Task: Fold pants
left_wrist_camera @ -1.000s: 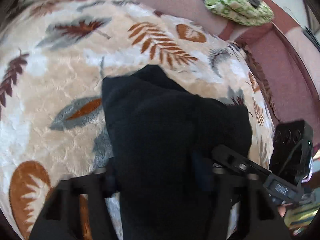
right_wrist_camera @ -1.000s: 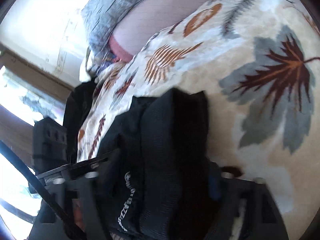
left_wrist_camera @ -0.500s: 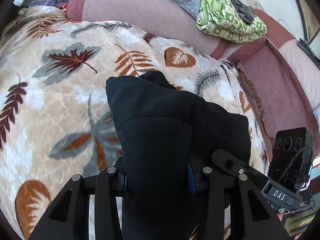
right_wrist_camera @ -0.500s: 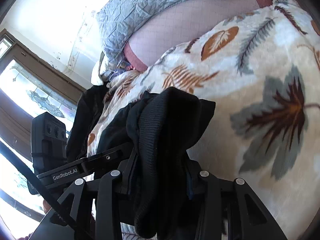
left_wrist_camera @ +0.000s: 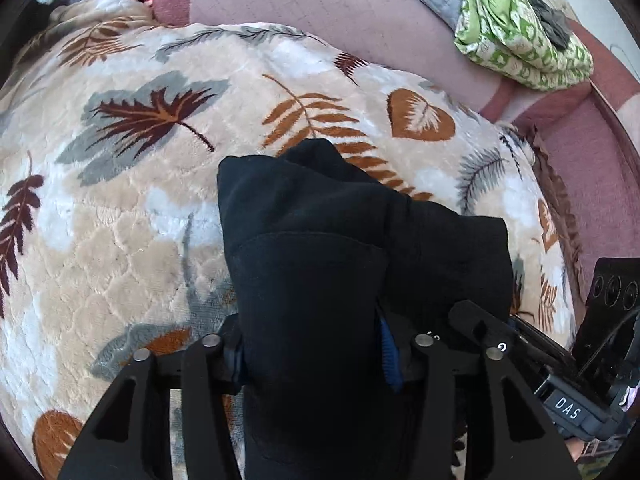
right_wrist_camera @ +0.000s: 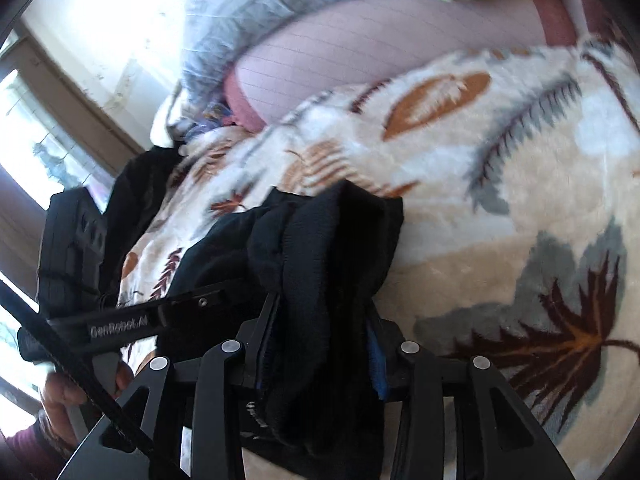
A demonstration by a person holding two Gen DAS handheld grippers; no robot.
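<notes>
Black pants (left_wrist_camera: 320, 240) hang bunched over a leaf-patterned blanket (left_wrist_camera: 120, 220). My left gripper (left_wrist_camera: 314, 354) has the folded black cloth between its blue pads, which press on it while the jaws are opening. In the right wrist view the pants (right_wrist_camera: 320, 248) show a ribbed waistband edge. My right gripper (right_wrist_camera: 320, 352) also has its pads on that bundle, its jaws opening slightly. The two grippers are close side by side: the other gripper's body (right_wrist_camera: 120, 324) shows at the left of the right view. The lower part of the pants is hidden behind the fingers.
A pink sofa back (left_wrist_camera: 300, 12) runs behind the blanket, with a green patterned cloth (left_wrist_camera: 516, 28) and a grey quilt (right_wrist_camera: 248, 20) on it. A dark garment (right_wrist_camera: 136, 184) lies at the blanket's far end by a window. A person's hand (right_wrist_camera: 64, 392) holds the other gripper.
Both grippers carried the pants across the blanket toward the sofa back, so more of the sofa and green cloth shows. The cloth stays between both pairs of pads.
</notes>
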